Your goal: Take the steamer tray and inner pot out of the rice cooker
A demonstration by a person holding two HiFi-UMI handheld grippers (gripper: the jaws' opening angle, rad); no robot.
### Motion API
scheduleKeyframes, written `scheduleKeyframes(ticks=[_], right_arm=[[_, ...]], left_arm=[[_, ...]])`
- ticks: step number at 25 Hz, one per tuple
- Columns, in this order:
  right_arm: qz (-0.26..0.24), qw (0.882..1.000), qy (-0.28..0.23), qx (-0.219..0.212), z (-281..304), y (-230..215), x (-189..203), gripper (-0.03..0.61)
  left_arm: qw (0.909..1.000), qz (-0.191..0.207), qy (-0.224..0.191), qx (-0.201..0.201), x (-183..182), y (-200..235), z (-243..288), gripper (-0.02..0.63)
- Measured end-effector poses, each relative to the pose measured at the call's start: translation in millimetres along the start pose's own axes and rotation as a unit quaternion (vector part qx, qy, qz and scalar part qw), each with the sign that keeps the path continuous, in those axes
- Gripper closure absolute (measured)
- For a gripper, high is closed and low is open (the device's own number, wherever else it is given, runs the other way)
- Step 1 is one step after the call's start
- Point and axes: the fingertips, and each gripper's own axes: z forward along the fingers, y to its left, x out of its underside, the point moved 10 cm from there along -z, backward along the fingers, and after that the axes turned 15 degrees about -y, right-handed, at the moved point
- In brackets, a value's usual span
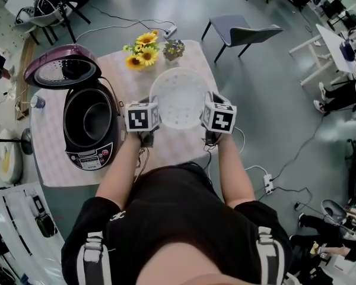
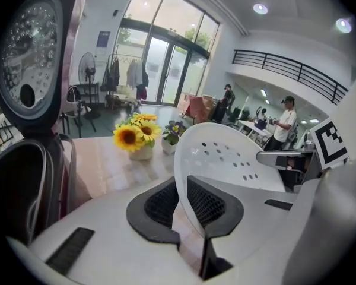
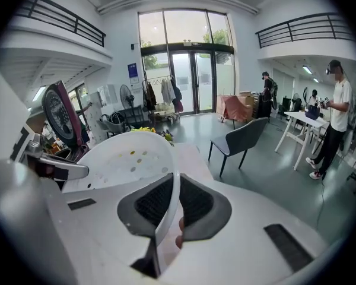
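A white perforated steamer tray [image 1: 179,98] hangs over the table, to the right of the rice cooker [image 1: 89,125]. My left gripper [image 1: 149,113] is shut on the tray's left rim [image 2: 181,186]. Opposite it, my right gripper [image 1: 206,113] is shut on the right rim [image 3: 173,202]. The cooker stands open with its purple lid [image 1: 62,66] raised. The dark inner pot [image 1: 88,119] sits inside it. In the left gripper view the lid [image 2: 25,52] fills the left side and the tray's holes [image 2: 225,156] show beyond the pads.
The table [image 1: 59,159] has a pale checked cloth. A vase of sunflowers [image 1: 143,48] and a small flower pot [image 1: 174,49] stand at its far edge. A grey chair [image 1: 240,31] is beyond the table. Cables and a power strip [image 1: 268,184] lie on the floor at right.
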Motion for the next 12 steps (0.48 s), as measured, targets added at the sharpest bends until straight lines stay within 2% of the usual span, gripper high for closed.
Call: scheduleKeyframes(ticks=[12], right_arm=[[0.016, 0.997, 0.074, -0.005, 65.6, -22.5, 71.6, 0.543]], left_arm=[[0.9984, -0.004, 0.056, -0.008, 64.0, 18.2, 70.7, 0.568]])
